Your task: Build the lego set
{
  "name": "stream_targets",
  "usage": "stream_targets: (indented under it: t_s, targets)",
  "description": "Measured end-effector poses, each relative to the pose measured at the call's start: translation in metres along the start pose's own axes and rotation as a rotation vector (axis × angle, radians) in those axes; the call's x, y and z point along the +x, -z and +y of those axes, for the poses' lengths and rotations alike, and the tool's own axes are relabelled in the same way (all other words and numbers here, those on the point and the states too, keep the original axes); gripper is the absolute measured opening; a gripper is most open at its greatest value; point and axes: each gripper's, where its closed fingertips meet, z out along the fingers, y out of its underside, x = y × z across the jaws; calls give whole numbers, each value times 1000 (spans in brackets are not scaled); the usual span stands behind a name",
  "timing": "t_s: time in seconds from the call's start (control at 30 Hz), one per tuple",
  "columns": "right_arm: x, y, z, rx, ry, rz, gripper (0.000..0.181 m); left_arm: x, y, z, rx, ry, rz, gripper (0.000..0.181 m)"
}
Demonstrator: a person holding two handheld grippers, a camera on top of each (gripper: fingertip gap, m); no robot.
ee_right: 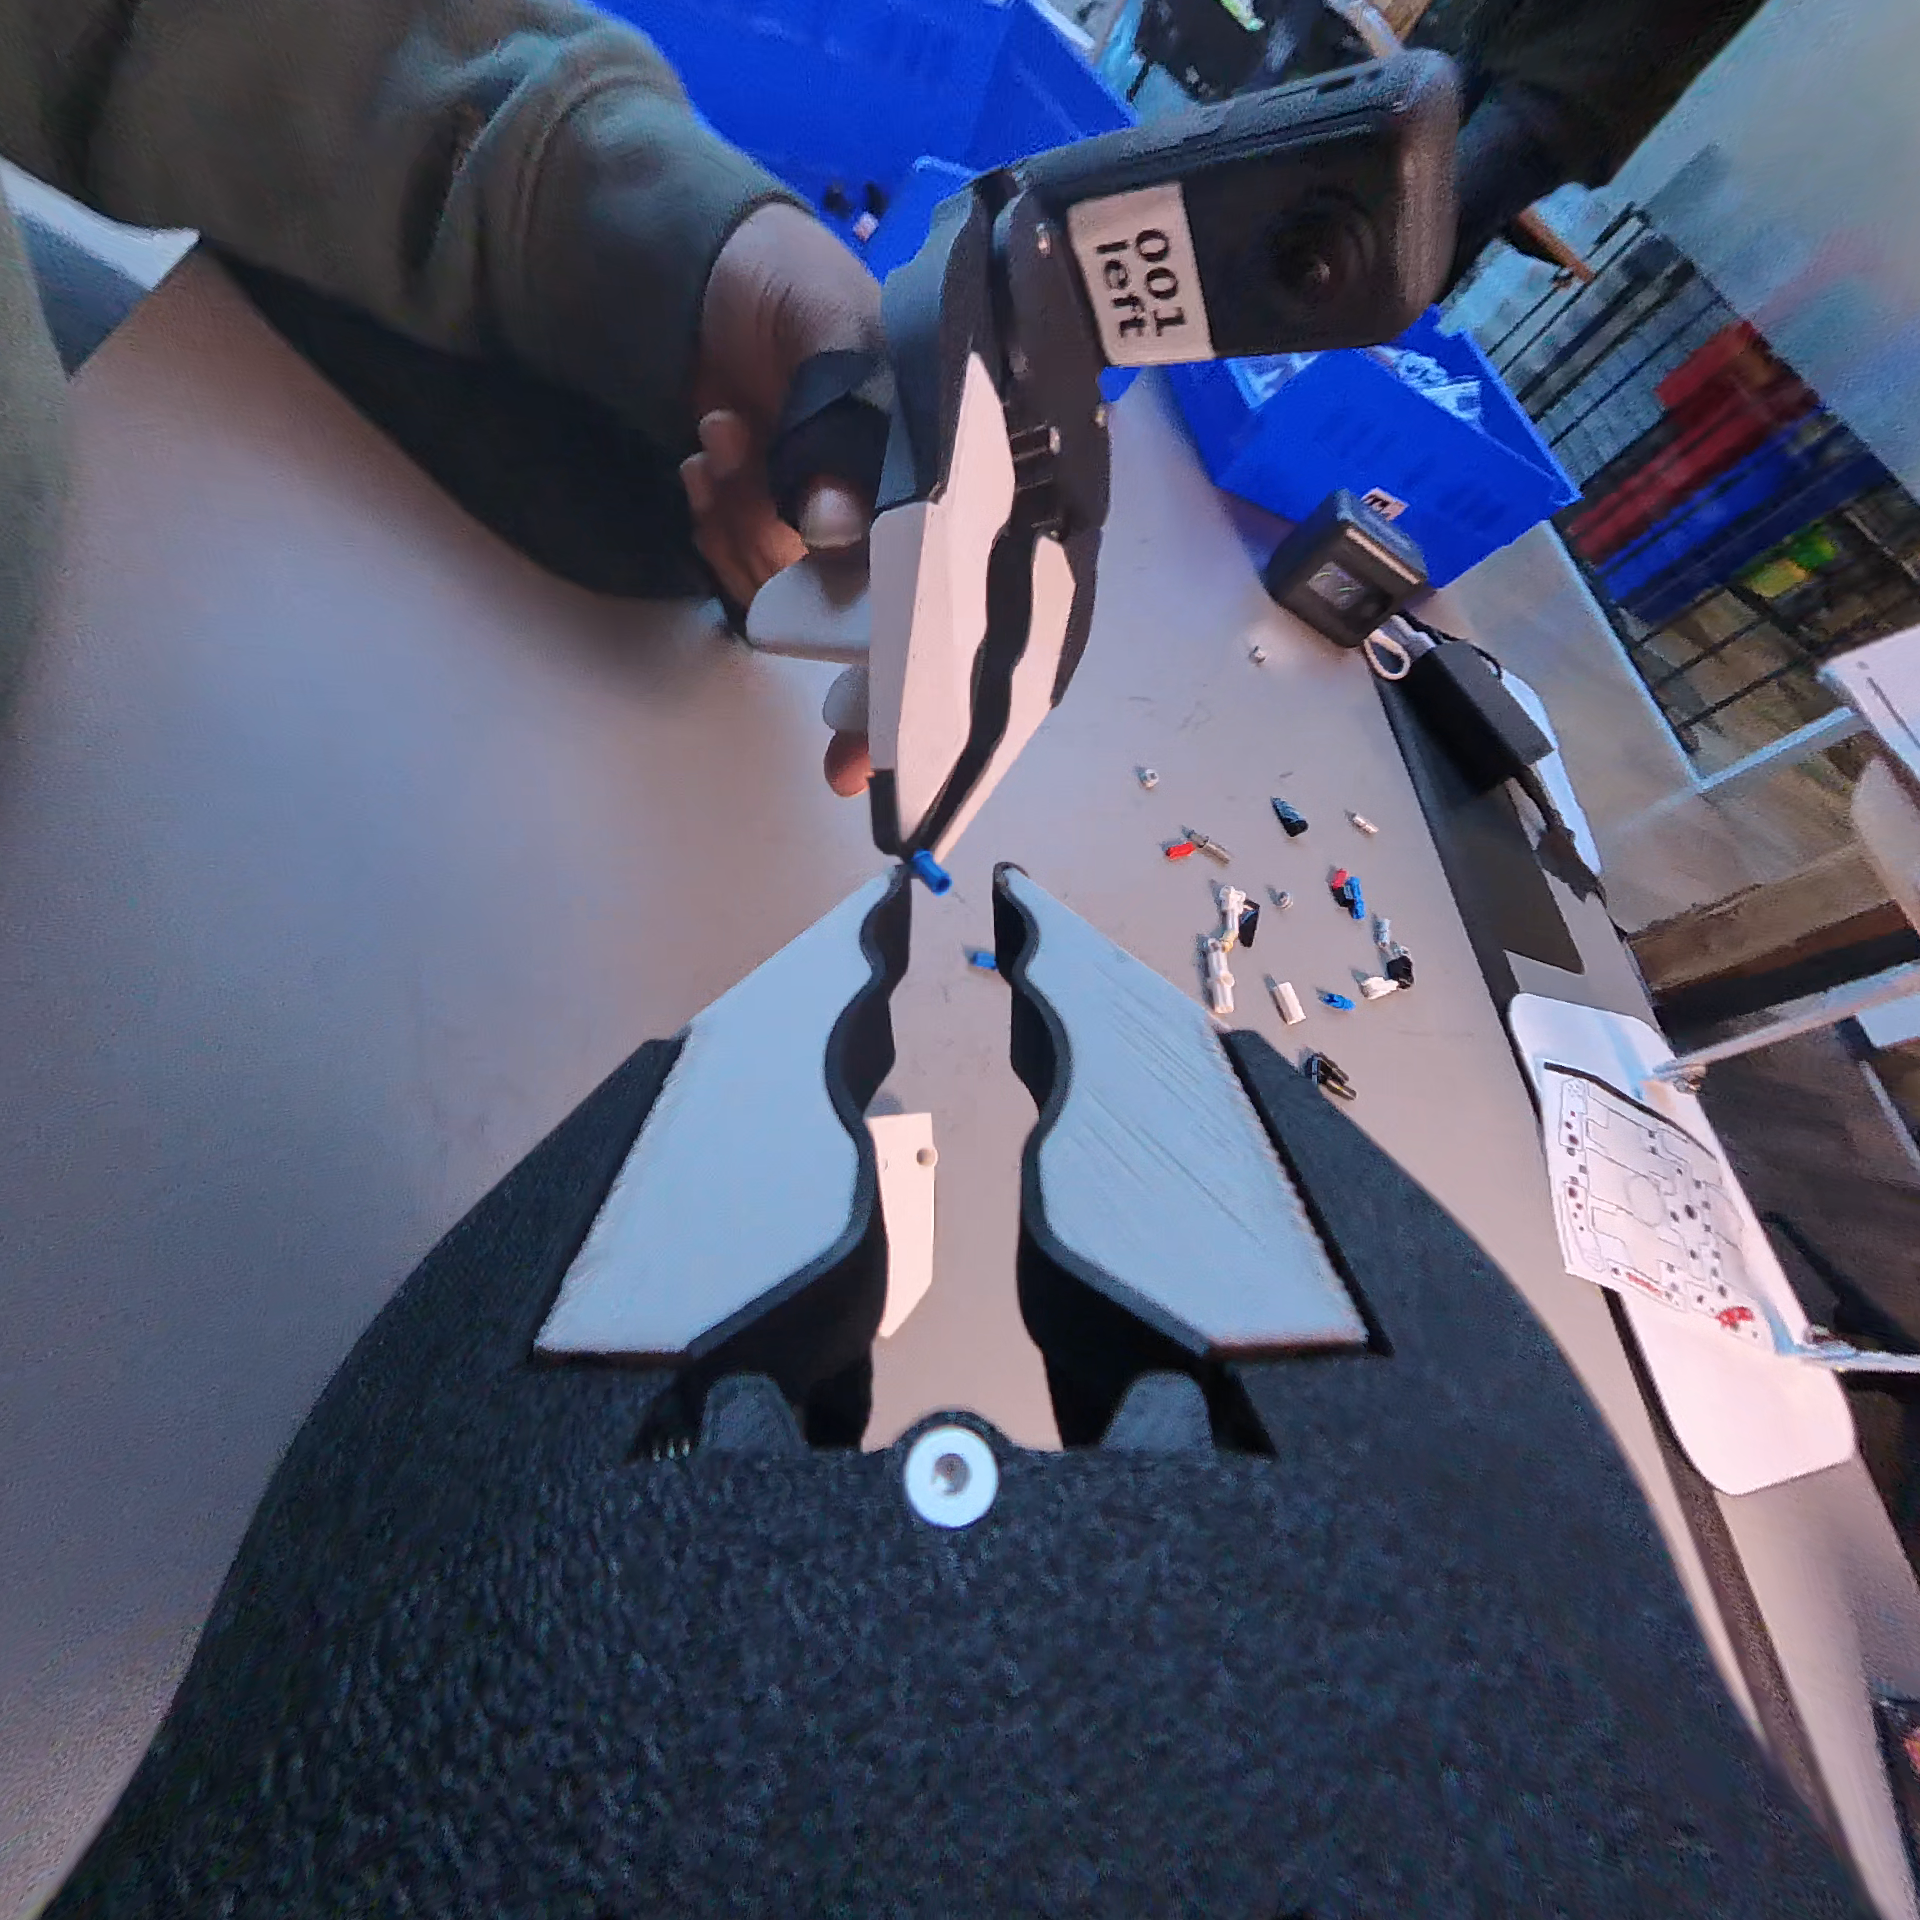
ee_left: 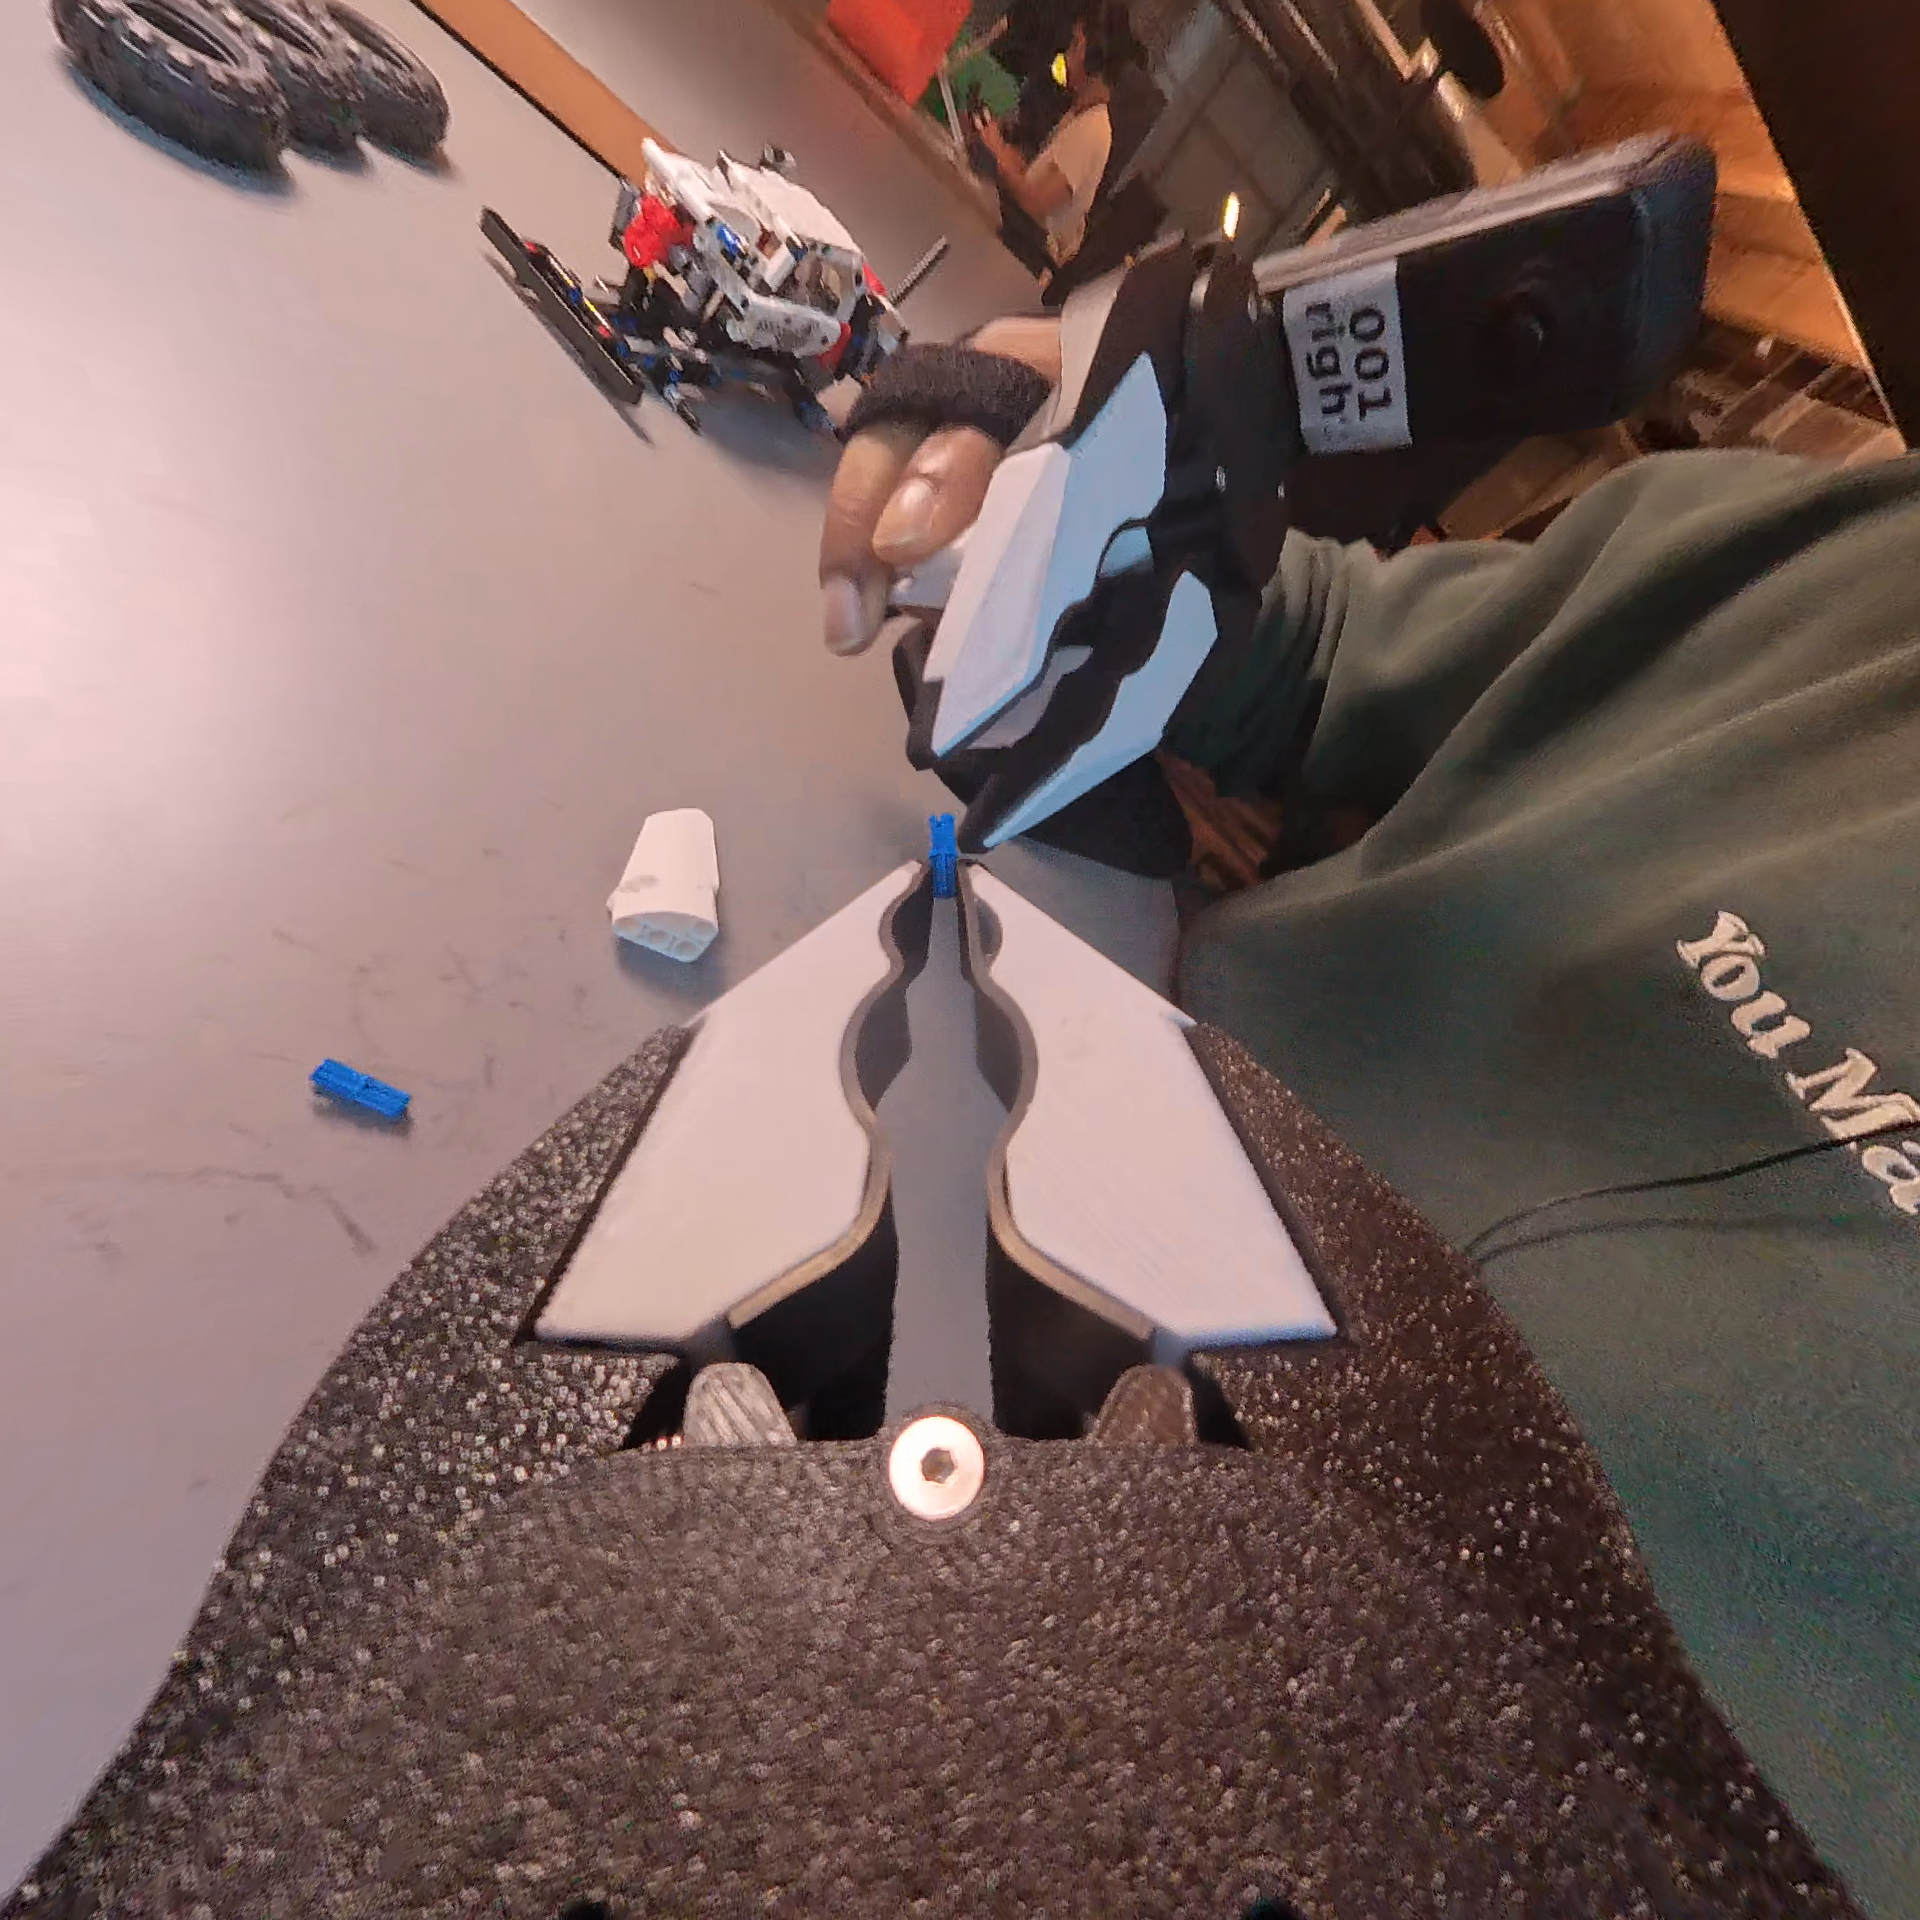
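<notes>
Pinched a small blue pin (ee_left: 941, 854) at the very tips of the left tool (ee_left: 941, 878), closed hard on it, and held it in the air just above the worktop (ee_left: 312, 623). Brought the right tool (ee_right: 948, 878) tip to tip with the left, fingers parted by a narrow gap and gripping nothing, one fingertip just beside the pin's free end. Looked like a handover or a re-grip of the pin, judging by the two tools meeting nose to nose, ahead of pressing it into a hole.

Left the white piece (ee_left: 665, 883) lying on the worktop close under the tools, holes showing at one end; probably the part meant to take the pin. Called next for a fine, square closing of the right tool on the pin's exposed end, or for steadying the white piece so the pin could go in straight. Risked a dropped or flicked pin, with so little of it to hold.

Left a second blue pin (ee_left: 361, 1089) loose on the worktop nearby. Parked the half-built model (ee_left: 727, 281), white with red and black, well apart toward the far edge, with black tyres (ee_left: 249, 83) beyond it. Scattered small loose parts (ee_right: 1288, 935) to the other side, near a printed instruction sheet (ee_right: 1642, 1226), a small black camera (ee_right: 1345, 571) and blue bins (ee_right: 1382, 436).

Worked on a smooth, pale grey, lightly scuffed worktop, in a busy room: wire shelving with coloured boxes, wooden floor, another person (ee_left: 1049, 145) seated far off.
</notes>
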Motion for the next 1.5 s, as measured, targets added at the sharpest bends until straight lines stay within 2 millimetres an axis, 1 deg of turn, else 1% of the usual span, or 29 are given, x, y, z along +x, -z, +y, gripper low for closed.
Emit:
stream_targets:
  t_s: [0.07,0.13,0.17,0.27,0.4,0.5,0.6,0.63,0.67,0.7,0.77,0.83,0.93,1.0,1.07,1.13,1.17,1.33,1.5]
  targets:
    - [-8,-2,4,-37,46,-54,14,2,-4,9,-53,-15,6,4]
    - [-19,-4,7,-58,67,-111,5,2,-7,13,-76,-21,4,4]
    - [-20,-5,8,-60,73,-113,5,2,-7,15,-81,-21,5,4]
    - [-21,-5,9,-45,37,-100,4,2,-6,12,-62,-18,8,4]
    - [-12,-2,6,22,-72,-17,4,1,-4,3,0,-14,5,4]
    - [-12,-2,6,52,-117,24,4,2,-4,3,1,-31,-7,4]
    - [-16,-1,9,53,-156,10,4,1,-6,6,-29,-72,-33,4]
    - [-16,0,15,15,-165,-10,8,-2,-7,8,-50,-95,-63,3]
    - [-15,1,26,-44,-178,-37,20,-9,-6,11,-77,-128,-115,4]
    - [-15,3,38,-105,-196,-77,25,-17,-5,14,-111,-171,-179,3]
    - [-15,6,61,-202,-224,-146,28,-29,-4,21,-167,-237,-267,3]
    - [-12,4,80,-265,-259,-202,30,-35,-7,25,-195,-262,-309,3]
    - [-13,-3,93,-316,-315,-314,33,-44,-12,31,-236,-288,-359,3]
    - [-19,-8,99,-358,-319,-391,34,-50,-14,33,-261,-302,-382,3]
    - [-24,-14,100,-378,-313,-436,35,-54,-15,35,-276,-309,-395,4]
    - [-21,-21,99,-366,-294,-415,24,-56,-15,36,-283,-310,-395,4]
    - [-22,-21,97,-357,-292,-414,24,-57,-15,36,-283,-312,-396,4]
    - [-28,-19,85,-246,-321,-362,23,-55,-14,35,-274,-328,-388,3]
    - [-33,-17,78,-196,-339,-331,23,-53,-18,38,-288,-348,-372,4]
